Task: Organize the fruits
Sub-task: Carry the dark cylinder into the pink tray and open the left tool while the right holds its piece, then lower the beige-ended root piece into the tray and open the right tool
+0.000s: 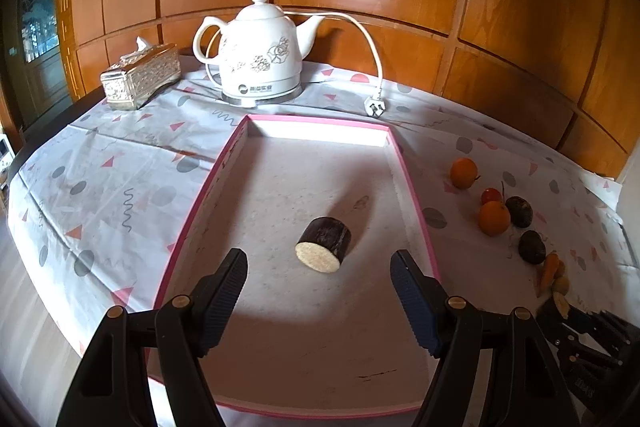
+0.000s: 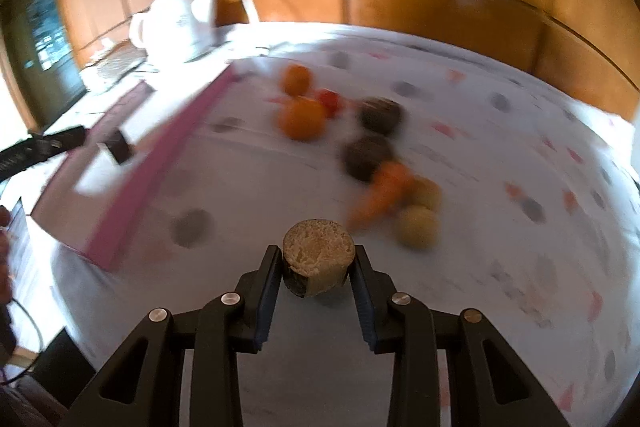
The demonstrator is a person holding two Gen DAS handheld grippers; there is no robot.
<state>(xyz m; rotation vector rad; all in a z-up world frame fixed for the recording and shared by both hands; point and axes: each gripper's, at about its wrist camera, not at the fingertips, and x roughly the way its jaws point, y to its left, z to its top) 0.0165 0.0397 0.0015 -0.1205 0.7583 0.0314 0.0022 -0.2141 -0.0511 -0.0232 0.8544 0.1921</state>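
Note:
A short dark-skinned cane piece [image 1: 325, 244] with a pale cut face lies inside the pink-rimmed tray [image 1: 208, 183]. My left gripper [image 1: 318, 273] is open just in front of it, nothing between the fingers. In the blurred right wrist view, my right gripper [image 2: 316, 273] is shut on a second cane piece [image 2: 318, 265], held above the cloth with the pale cut end facing up. Beyond it lie two oranges [image 2: 301, 117], a red fruit [image 2: 330, 99], two dark round fruits [image 2: 378, 115], a carrot [image 2: 386, 193] and pale round fruits [image 2: 416, 233]. The same fruits sit right of the tray: oranges [image 1: 494, 218], dark fruits [image 1: 532, 247].
A white electric kettle [image 1: 262, 55] with its cord and plug [image 1: 375, 106] stands behind the tray, beside an ornate tissue box [image 1: 140, 77]. Wood panelling closes off the back. The patterned tablecloth [image 1: 112, 179] drops off at the left and near edges. A person's hand [image 2: 4, 251] shows at the left.

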